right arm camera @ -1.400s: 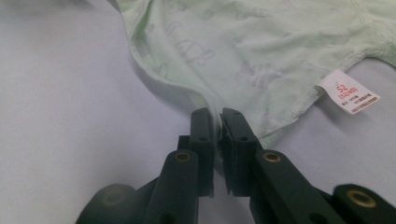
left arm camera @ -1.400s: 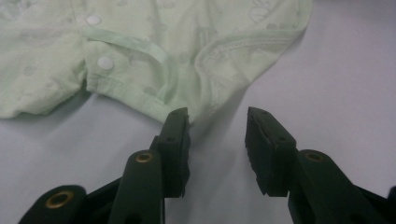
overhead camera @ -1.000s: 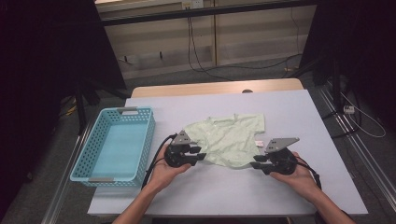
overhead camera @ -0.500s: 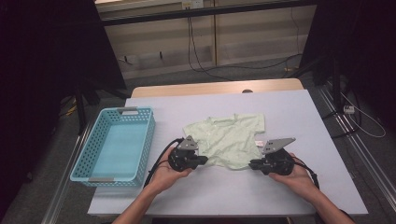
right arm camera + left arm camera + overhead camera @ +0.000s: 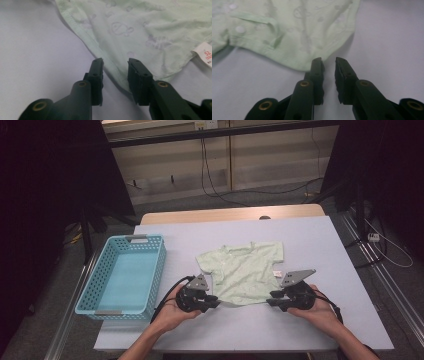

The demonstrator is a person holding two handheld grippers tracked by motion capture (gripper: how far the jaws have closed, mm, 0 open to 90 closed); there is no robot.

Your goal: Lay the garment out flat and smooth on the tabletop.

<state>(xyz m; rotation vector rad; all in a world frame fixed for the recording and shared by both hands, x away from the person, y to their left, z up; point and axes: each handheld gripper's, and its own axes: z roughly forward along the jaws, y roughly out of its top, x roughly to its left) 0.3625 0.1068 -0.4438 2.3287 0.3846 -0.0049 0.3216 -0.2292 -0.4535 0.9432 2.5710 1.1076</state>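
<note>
The pale green baby shirt (image 5: pixel 245 272) lies spread flat on the tabletop (image 5: pixel 320 245), neckline away from the person and hem toward them, so that its two near corners come right up to the fingers. That layout suits a two-handed pick-up or fold: each hand takes one hem corner.

In the left gripper view the rounded hem corner (image 5: pixel 312 63) ends just ahead of the fingers (image 5: pixel 317 72); the cloth touches or nearly touches the tip of one of them, while the gap itself has only bare tabletop in it. The left gripper (image 5: pixel 212 301) has just been opening, with the fingers released and nothing clamped.

In the right gripper view the hem edge (image 5: pixel 113 71) runs into the gap between the fingers (image 5: pixel 96 75), which stand apart on either side of it, not pressing. The right gripper (image 5: pixel 272 301) has likewise just been opening, so the shirt is free on this side too. The white care label (image 5: pixel 206 53) sticks out of the side seam beyond the fingers.

Off to the far side of the left fingers sits the blue basket (image 5: pixel 92 292), probably the shirt's destination. Both hands (image 5: pixel 172 312) rest low at the near edge, level with the hem.
</note>
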